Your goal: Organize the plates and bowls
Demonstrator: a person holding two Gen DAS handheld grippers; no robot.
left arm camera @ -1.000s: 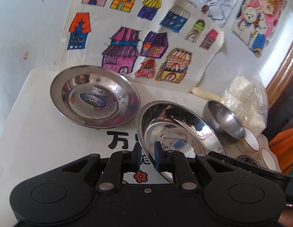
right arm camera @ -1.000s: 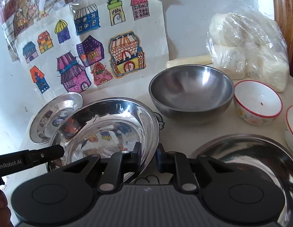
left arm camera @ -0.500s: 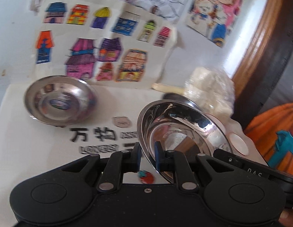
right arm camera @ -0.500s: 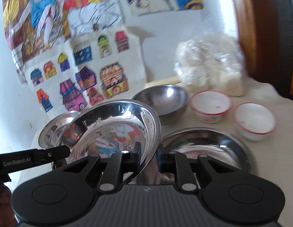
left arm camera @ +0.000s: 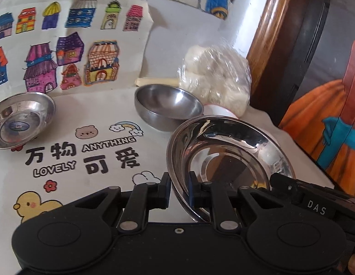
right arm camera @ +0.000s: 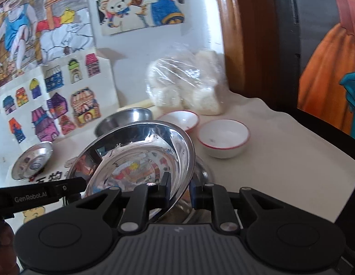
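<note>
- Steel is what both grippers hold: in the left wrist view, the left gripper is closed on the near rim of the large steel plate, with one finger inside the plate and one outside.
- A second ago this plate was low over the printed cloth close to the small steel dish; now the dish is far to the left of the gripper, and the round steel bowl is ahead.
- Just right of the gripper, the black tip of the right gripper touches the other side of the plate.
- In the right wrist view, the right gripper grips the same large steel plate at its right rim; the plate is tilted and lifted.
- Below it, directly under the fingers, I see a part of another steel plate, which half a second ago was open to view ahead.
- Two white bowls with red rims stand ahead and to the right, beside the plastic bag.
- I judge that the plate was carried to the right and is now above the second plate, so the next step is probably to lower it and stack them.
</note>
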